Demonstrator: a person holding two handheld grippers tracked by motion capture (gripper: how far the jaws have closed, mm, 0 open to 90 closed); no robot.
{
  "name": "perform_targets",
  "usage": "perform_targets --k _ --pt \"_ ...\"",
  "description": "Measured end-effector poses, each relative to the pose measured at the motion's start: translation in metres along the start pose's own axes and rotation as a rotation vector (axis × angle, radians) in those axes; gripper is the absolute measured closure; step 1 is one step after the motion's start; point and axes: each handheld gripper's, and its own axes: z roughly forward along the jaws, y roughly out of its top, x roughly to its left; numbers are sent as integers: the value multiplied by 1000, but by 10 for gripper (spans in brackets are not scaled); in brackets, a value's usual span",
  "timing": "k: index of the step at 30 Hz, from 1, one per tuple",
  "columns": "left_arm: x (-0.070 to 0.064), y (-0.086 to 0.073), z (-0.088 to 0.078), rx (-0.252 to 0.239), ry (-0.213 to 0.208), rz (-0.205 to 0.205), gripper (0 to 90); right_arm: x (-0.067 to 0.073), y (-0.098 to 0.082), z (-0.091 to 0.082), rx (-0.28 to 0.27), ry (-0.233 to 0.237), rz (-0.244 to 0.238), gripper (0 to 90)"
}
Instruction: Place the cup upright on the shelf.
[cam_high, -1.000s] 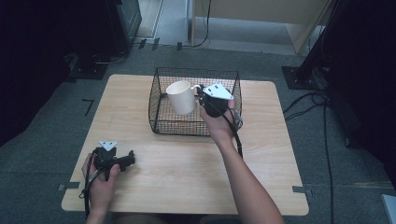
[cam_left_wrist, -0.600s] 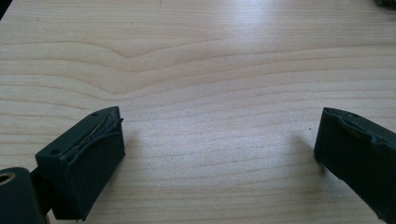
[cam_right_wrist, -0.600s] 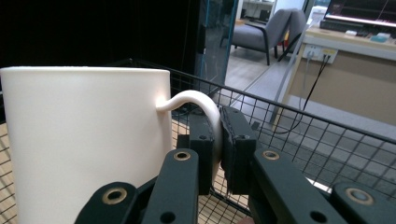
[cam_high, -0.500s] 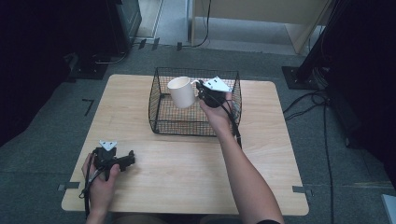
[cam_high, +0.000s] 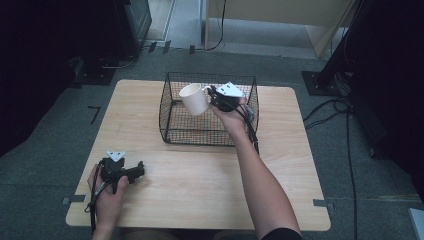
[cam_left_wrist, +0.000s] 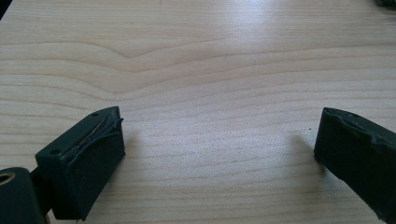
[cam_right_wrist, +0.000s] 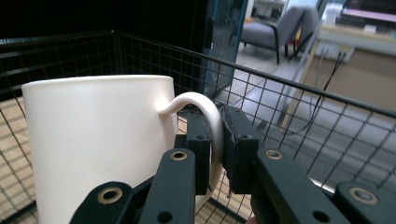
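White ceramic mug (cam_high: 194, 98) — pinched by its handle in our right gripper (cam_high: 214, 95) — has sunk from above the black wire basket (cam_high: 171, 113) toward its floor, so release comes next — our left gripper (cam_high: 137, 172) rests open on the table.

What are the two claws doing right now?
Left claw: open, holding nothing, over the table.
Right claw: shut on the white mug handle.

In the right gripper view the mug (cam_right_wrist: 98, 144) is cut off by the lower edge of the frame, its base unseen, and the gripper's clamped jaws cover the lower part of its handle. In the high view the basket (cam_high: 167, 107) floor beneath the mug is hidden.
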Motion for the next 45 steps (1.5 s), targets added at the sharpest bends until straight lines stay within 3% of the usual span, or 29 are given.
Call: perform_targets --k 7,11,18,21,22,27,30,31,38,41,45 --pt "0 0 0 0 0 0 18 -2 -5 9 44 37 22 828" --pt "0 0 0 0 0 0 18 -4 -11 14 104 76 -5 823" --pt "0 0 0 0 0 1 18 -6 -15 17 128 81 -45 823" --pt "0 0 0 0 0 0 18 -6 -17 18 139 99 -88 825" --pt "0 0 0 0 0 1 18 -7 -18 18 141 108 -80 827" --pt "0 0 0 0 0 0 18 -8 -20 19 172 102 -84 831" --pt "0 0 0 0 0 1 18 -6 -19 19 200 92 -143 834" --pt "0 0 0 0 0 0 18 -6 -19 19 200 92 -143 834" --pt "0 0 0 0 0 0 18 -8 -22 20 292 45 -126 828" --pt "0 0 0 0 0 0 18 -8 -23 21 331 28 -98 794" --pt "0 0 0 0 0 0 18 -8 -23 22 345 28 -78 786"
